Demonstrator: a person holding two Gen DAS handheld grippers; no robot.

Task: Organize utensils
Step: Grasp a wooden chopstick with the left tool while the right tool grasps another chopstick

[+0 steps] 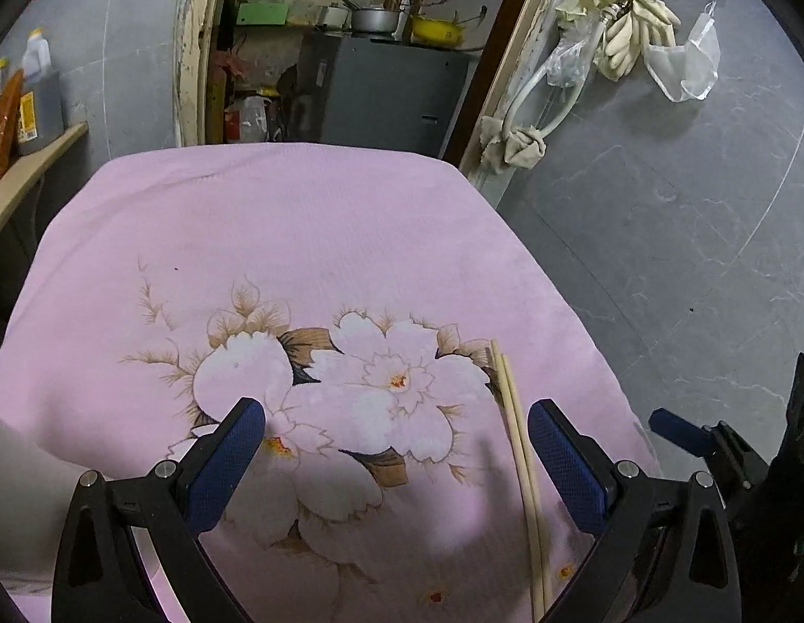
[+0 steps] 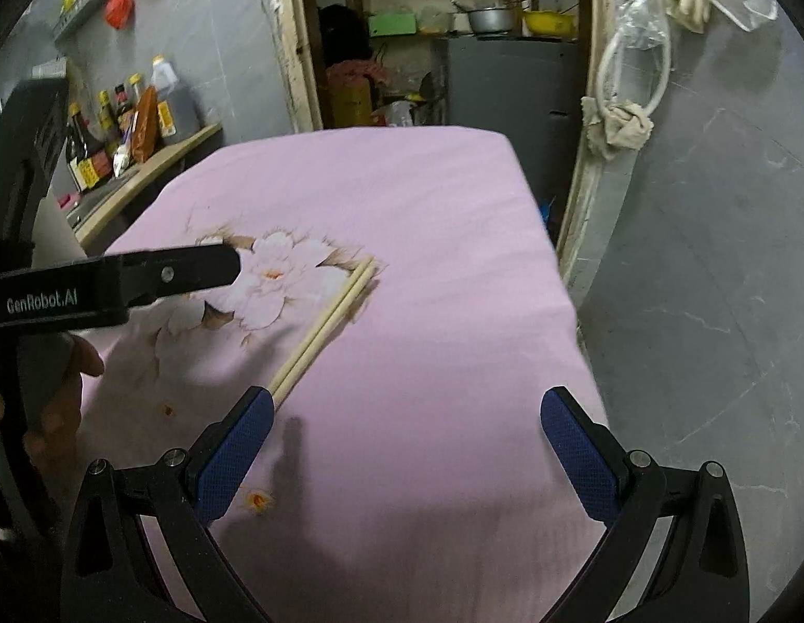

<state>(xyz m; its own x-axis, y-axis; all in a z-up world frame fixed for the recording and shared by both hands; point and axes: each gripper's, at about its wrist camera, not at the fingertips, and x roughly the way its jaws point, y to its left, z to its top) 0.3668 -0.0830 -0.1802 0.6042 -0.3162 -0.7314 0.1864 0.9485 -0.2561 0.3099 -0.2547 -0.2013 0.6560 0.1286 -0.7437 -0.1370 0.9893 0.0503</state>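
Note:
A pair of pale wooden chopsticks (image 1: 521,462) lies side by side on the pink flowered cloth (image 1: 298,239). In the left wrist view they run between the fingers, close to the right pad (image 1: 568,467). My left gripper (image 1: 397,446) is open and empty above the flower print. In the right wrist view the chopsticks (image 2: 324,327) lie ahead and left, their near end by the left pad (image 2: 236,451). My right gripper (image 2: 407,441) is open and empty. The left gripper's arm (image 2: 111,280) crosses the left side of that view.
The cloth-covered table (image 2: 454,197) ends at a grey tiled wall (image 1: 661,239) on the right. A doorway (image 1: 350,52) with shelves and pots lies beyond. A side shelf with sauce bottles (image 2: 116,124) stands to the left. Rags and bags (image 1: 635,36) hang on the wall.

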